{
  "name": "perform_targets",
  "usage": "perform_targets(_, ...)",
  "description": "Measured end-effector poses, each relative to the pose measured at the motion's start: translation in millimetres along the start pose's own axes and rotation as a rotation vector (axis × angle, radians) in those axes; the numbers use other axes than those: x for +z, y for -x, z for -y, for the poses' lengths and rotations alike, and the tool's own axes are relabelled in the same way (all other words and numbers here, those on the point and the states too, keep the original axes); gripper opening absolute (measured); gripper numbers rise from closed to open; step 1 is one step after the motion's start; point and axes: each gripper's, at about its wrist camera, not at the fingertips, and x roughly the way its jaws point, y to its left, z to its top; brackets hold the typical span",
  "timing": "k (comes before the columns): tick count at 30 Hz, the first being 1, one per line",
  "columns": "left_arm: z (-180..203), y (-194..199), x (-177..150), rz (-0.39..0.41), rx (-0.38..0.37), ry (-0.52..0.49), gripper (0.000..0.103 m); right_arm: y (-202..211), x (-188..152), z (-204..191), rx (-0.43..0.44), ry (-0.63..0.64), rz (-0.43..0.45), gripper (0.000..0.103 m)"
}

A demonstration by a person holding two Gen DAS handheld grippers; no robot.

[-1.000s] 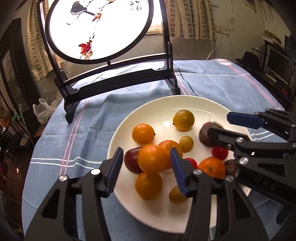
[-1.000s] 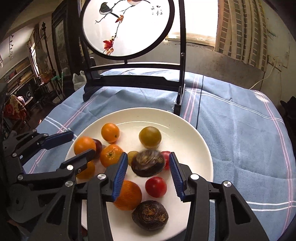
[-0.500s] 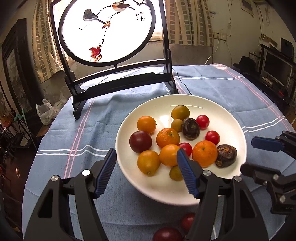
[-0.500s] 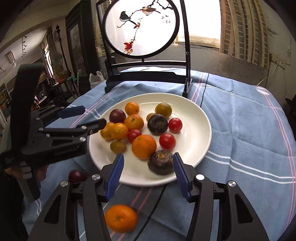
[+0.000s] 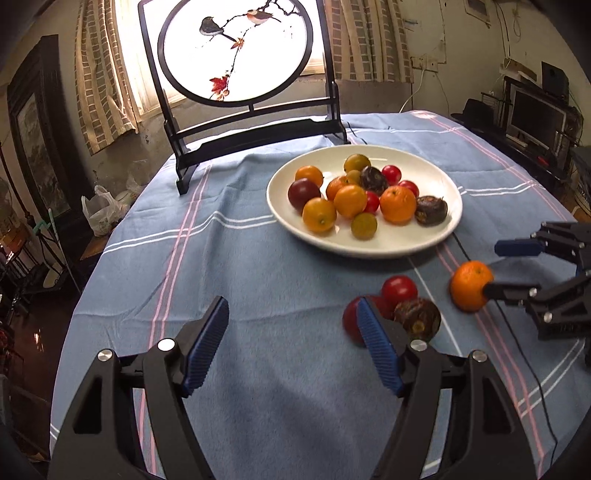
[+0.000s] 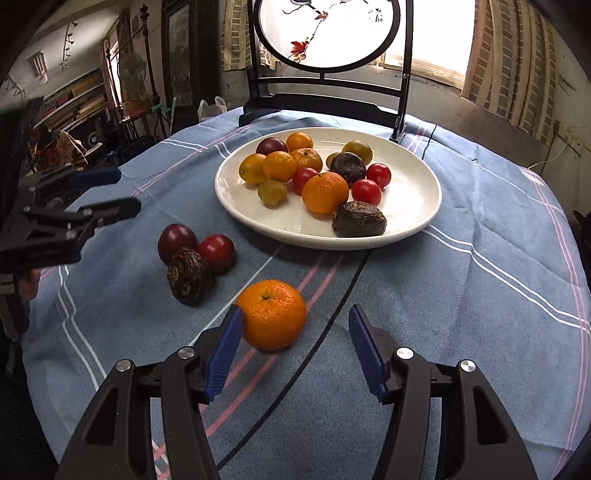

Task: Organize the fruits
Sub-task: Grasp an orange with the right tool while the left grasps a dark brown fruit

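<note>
A white plate [image 5: 436,236] [image 6: 413,221] holds several oranges, tomatoes, plums and dark brown fruits. On the blue cloth in front of it lie a loose orange [image 6: 272,314] [image 5: 471,290], a red tomato [image 6: 217,253] [image 5: 399,291], a dark plum [image 6: 176,240] and a dark brown fruit [image 6: 188,275] [image 5: 417,319]. My right gripper [image 6: 295,350] is open, its left finger beside the orange. My left gripper [image 5: 293,347] is open and empty over bare cloth, left of the loose fruits.
A black stand with a round bird-painted screen [image 5: 236,48] [image 6: 328,33] stands at the table's far side behind the plate. The round table's edge falls away on the left [image 5: 74,295]. Furniture and a monitor [image 5: 535,118] surround the table.
Both grippers have pulled back from over the plate to the near side of the table. The fruits lying loose on the cloth have come into view.
</note>
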Motion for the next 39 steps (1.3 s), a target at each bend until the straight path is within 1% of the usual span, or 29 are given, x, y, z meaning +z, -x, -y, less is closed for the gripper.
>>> perform_targets(2, -4.0, 3.4, -10.5, -0.012, -0.012, -0.002, 0.070, -2.1, 2.3, -2.3, 0.014, -0.010, -0.009, 0.060)
perform_targets(5, -8.4, 3.1, -21.1, -0.032, -0.035, 0.006, 0.070, -3.0, -0.6, -12.4, 0.060, 0.017, -0.029, 0.060)
perform_targets(6, -8.3, 1.7, -22.1, -0.036, -0.042, 0.006, 0.070, -3.5, -0.9, -15.8, 0.054, 0.030, -0.032, 0.060)
perform_targets(8, -5.5, -2.6, -21.2, -0.045, -0.052, -0.001, 0.070, -7.9, 0.0, -19.8, 0.013, 0.062, -0.037, 0.060)
perform_targets(10, 0.1, -5.9, -17.9, -0.045, -0.065, -0.011, 0.070, -17.5, 0.7, -18.8, 0.008, 0.055, -0.069, 0.059)
perform_targets(11, 3.7, -6.9, -16.7, -0.043, -0.077, -0.021, 0.070, -21.7, 0.9, -18.3, -0.001, 0.056, -0.077, 0.058)
perform_targets(12, 7.0, -8.4, -15.2, -0.042, -0.088, -0.030, 0.071, -24.9, 0.8, -18.6, -0.001, 0.064, -0.081, 0.045)
perform_targets(18, 22.6, -25.1, -10.7, -0.064, -0.104, -0.103, 0.071, -17.9, -1.3, -13.8, 0.029, 0.042, -0.054, 0.044)
perform_targets(19, 24.1, -26.9, -11.4, -0.071, -0.107, -0.114, 0.067, -16.0, -2.1, -12.8, 0.027, 0.042, -0.050, 0.044)
perform_targets(21, 29.0, -24.7, -13.5, -0.083, -0.151, -0.124, 0.061, -13.1, -3.0, -8.9, 0.030, 0.030, -0.044, 0.044)
perform_targets(25, 51.6, -9.0, -13.9, -0.067, -0.236, -0.136, 0.061, -12.5, -4.7, -2.2, 0.030, 0.013, -0.043, 0.044)
perform_targets(26, 60.7, -8.3, -13.7, -0.079, -0.254, -0.141, 0.061, -13.4, -4.8, -0.5, 0.031, 0.008, -0.043, 0.044)
perform_targets(27, 69.3, -10.1, -14.4, -0.096, -0.258, -0.143, 0.061, -13.7, -5.1, 0.5, 0.031, 0.004, -0.040, 0.044)
perform_targets(28, 76.8, -14.3, -14.4, -0.117, -0.252, -0.142, 0.062, -13.9, -5.7, 1.2, 0.036, -0.001, -0.039, 0.044)
perform_targets(29, 83.2, -20.7, -14.2, -0.139, -0.230, -0.135, 0.062, -14.1, -6.1, 1.7, 0.042, -0.007, -0.038, 0.044)
perform_targets(31, 89.1, -32.8, -12.9, -0.159, -0.165, -0.112, 0.062, -13.9, -6.7, 0.9, 0.049, -0.006, -0.036, 0.044)
perform_targets(34, 90.8, -39.6, -4.6, -0.149, -0.121, -0.069, 0.062, -11.3, -7.0, -0.3, 0.061, -0.001, -0.026, 0.044)
perform_targets(37, 87.9, -41.4, 4.6, -0.121, -0.079, -0.037, 0.061, -9.8, -6.8, 0.4, 0.069, -0.002, -0.018, 0.044)
perform_targets(38, 86.9, -42.0, 7.0, -0.115, -0.069, -0.032, 0.058, -10.0, -6.9, 0.6, 0.069, -0.002, -0.017, 0.044)
perform_targets(39, 85.7, -42.3, 8.6, -0.117, -0.077, -0.027, 0.045, -10.2, -7.2, 0.5, 0.068, -0.002, -0.018, 0.044)
